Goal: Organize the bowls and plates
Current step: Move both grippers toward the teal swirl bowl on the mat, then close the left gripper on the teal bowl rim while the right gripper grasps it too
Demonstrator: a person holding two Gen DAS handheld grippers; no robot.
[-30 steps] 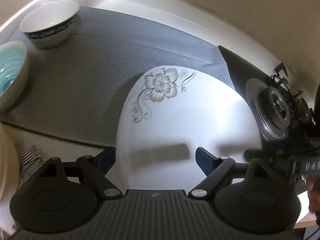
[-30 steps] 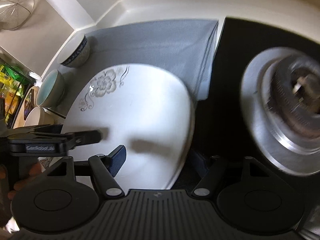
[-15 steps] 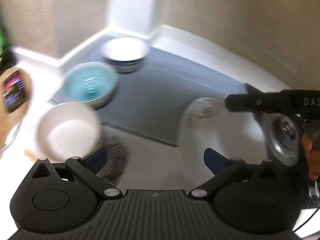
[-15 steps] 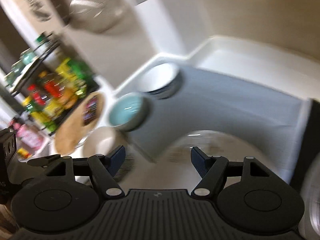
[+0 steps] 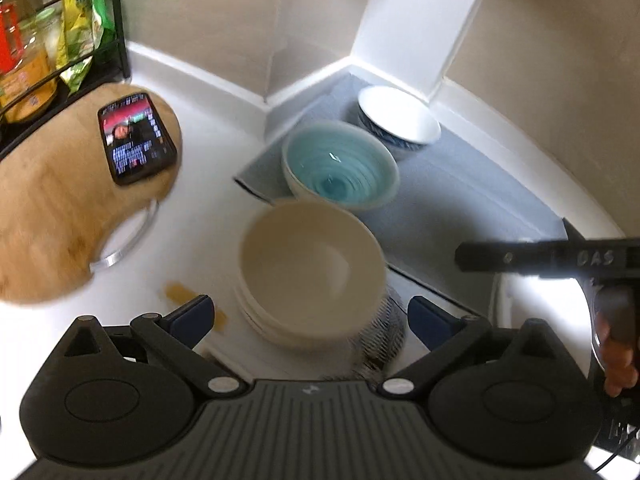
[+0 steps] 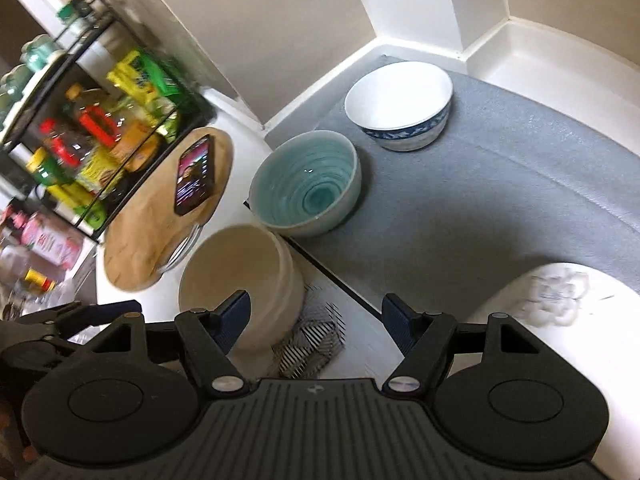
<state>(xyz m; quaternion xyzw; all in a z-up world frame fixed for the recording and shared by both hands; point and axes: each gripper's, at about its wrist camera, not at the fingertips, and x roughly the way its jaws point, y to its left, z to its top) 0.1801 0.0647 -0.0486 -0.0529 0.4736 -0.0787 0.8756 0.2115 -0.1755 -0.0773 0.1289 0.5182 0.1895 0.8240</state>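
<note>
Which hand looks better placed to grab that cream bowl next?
Probably the left. The left gripper is open with the cream bowl centred right ahead of its fingers. The right gripper, also open, has that bowl off toward its left finger.

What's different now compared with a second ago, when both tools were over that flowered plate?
Both tools have swung away from the white flowered plate, left lying on the grey mat. They now point at the cream stacked bowls. The left tool has just been opening, with nothing gripped; the right tool is open too. The teal bowl and blue-rimmed white bowl stayed put.
</note>
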